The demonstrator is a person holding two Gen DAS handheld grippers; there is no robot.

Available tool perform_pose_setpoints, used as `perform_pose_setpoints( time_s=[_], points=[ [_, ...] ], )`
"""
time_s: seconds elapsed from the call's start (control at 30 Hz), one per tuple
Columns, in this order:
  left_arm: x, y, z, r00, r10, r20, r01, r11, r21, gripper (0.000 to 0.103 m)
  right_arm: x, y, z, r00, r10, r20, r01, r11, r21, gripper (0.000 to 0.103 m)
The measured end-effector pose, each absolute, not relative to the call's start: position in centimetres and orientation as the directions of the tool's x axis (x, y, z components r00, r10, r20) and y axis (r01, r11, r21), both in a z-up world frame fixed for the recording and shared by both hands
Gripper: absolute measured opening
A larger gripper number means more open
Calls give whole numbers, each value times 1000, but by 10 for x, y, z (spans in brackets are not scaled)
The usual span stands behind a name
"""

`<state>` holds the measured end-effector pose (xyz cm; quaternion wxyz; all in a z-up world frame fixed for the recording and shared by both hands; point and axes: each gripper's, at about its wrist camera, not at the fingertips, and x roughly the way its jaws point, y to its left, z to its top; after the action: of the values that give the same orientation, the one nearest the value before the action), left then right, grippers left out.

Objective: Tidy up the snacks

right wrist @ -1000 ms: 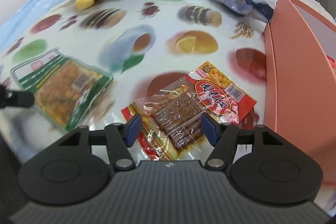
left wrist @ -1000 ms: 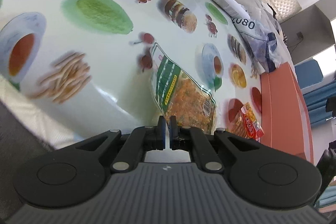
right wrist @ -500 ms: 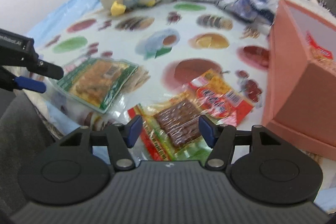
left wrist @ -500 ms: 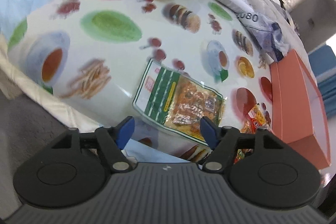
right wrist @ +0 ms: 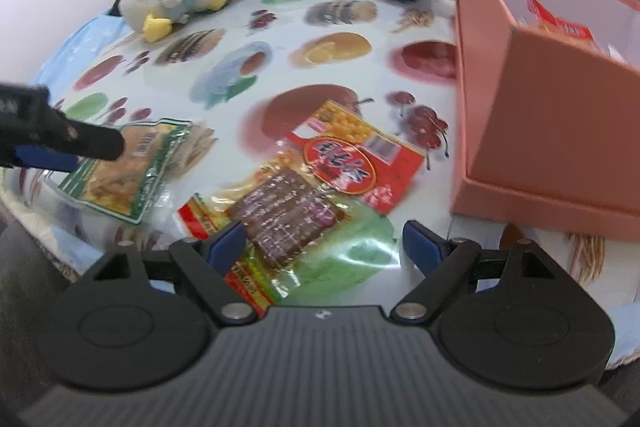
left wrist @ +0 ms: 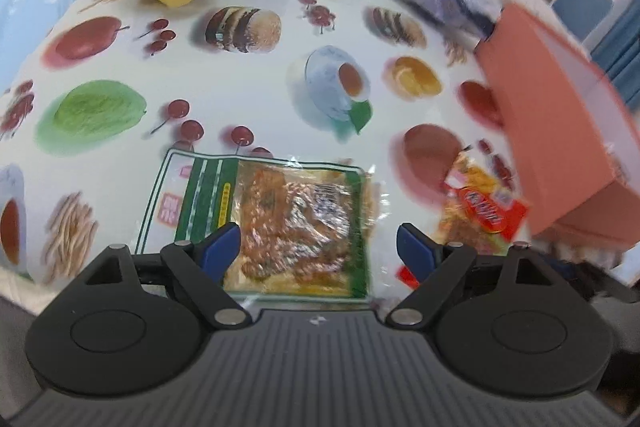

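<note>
One red packet (right wrist: 560, 23) already lies in the pink box (right wrist: 560, 147); the green snack bag (left wrist: 272, 223) and red snack bag (right wrist: 320, 183) wait near the bench's front edge, both grippers' fingers released.

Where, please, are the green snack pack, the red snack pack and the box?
green snack pack (left wrist: 280, 223), left wrist view, clear window.
red snack pack (right wrist: 340, 167), right wrist view, oval logo.
box (right wrist: 560, 147), right wrist view, near outer wall.

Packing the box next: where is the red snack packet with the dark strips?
In the right wrist view the red snack packet lies flat on the fruit-print tablecloth, between the green snack packet and the open pink box.
</note>
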<state>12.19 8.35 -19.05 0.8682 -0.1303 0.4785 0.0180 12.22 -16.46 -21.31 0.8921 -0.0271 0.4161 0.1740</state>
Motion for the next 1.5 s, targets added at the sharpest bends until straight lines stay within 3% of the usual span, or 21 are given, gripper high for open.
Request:
perform_pose_setpoints(
  time_s=[0.17,0.3,0.4,0.53,0.6,0.67,0.77,0.8,0.87,0.9,0.93,1.13,1.5],
  points=[
    [133,77,-211,522,-36,-852,-121,986,-116,86,122,-163,-217,596,338,-729,-354,925,139,89],
    [137,78,-215,511,-27,-859,-138,984,-113,84,117,-143,-224,595,301,-745,-440,898,12,90],
    [136,75,-215,514,-9,-858,-142,985,-95,79,117,-138,-224,589,302,-749,-454,891,3,89],
    [136,73,-215,515,-1,-857,-139,987,-85,74,118,-133,-222,580,313,-752,-484,875,-9,82],
    [135,73,-214,517,0,-856,-136,987,-82,72,116,-130,-220,573,337,-747,-510,860,-3,58],
    [135,74,-213,521,-9,-854,-139,986,-95,68,113,-123,-217,579,335,-744,-522,853,-22,46],
    [134,77,-210,528,-22,-849,-152,981,-119,62,116,-122,-214,574,344,-743,-518,856,-3,45],
    [133,78,-209,531,-27,-847,-158,979,-131,60,118,-124,-213,570,356,-741,-512,859,18,36],
    [132,79,-207,534,-42,-845,-161,975,-150,55,120,-130,-210,567,371,-735,-493,868,57,32],
    [131,79,-206,536,-46,-843,-163,974,-156,51,122,-133,-208,565,373,-736,-479,875,76,23],
    [130,80,-204,538,-54,-841,-165,972,-167,50,122,-135,-206,570,369,-734,-468,880,79,8],
    [124,81,-199,553,-101,-827,-176,956,-235,46,128,-145,-197,556,380,-740,-428,893,137,3],
    [120,67,-198,556,-152,-817,-147,950,-277,46,133,-167,-177,491,532,-690,-360,845,395,3]
  ],
)
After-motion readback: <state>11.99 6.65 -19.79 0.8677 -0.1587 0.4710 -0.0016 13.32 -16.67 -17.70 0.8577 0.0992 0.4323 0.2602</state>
